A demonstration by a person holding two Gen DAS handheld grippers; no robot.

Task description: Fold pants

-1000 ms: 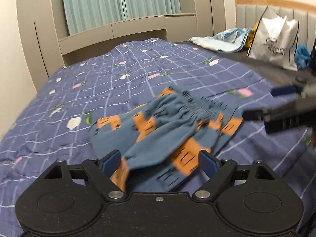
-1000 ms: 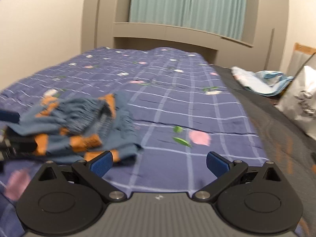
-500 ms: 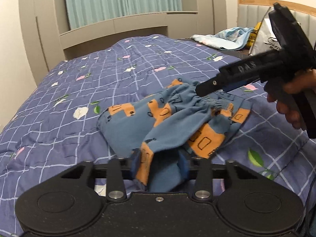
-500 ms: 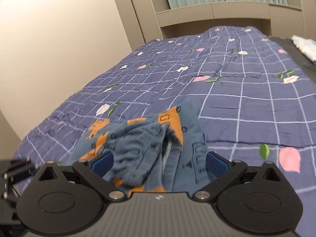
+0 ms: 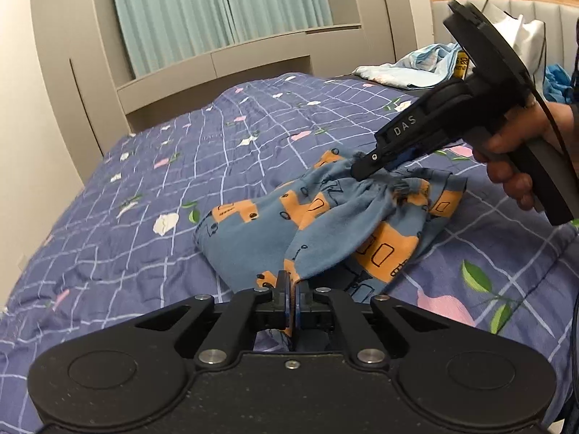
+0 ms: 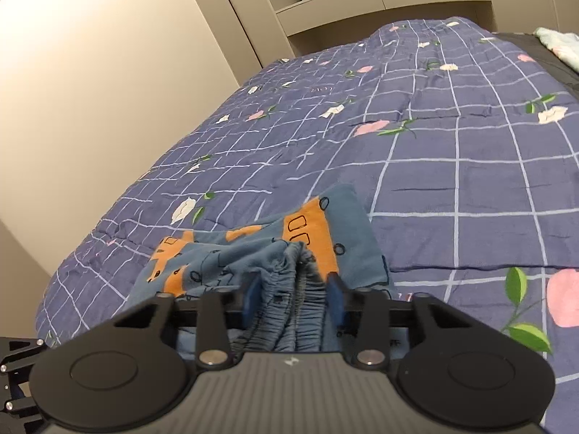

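gripping a leg hem of the crumpled blue-and-orange pants [image 5: 325, 224] near the quilt's [image 5: 152, 188] near edge, the left gripper [image 5: 291, 302] is pinched tight while the right gripper [image 6: 294, 298], half spread, straddles the waistband and should clamp before both lift apart.

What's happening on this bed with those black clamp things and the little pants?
A person is starting to fold a small pair of blue and orange pants lying crumpled on a purple floral quilt. The left gripper is shut on the near edge of the fabric. The right gripper straddles the gathered waistband, its jaws narrowed around the elastic but not fully shut.
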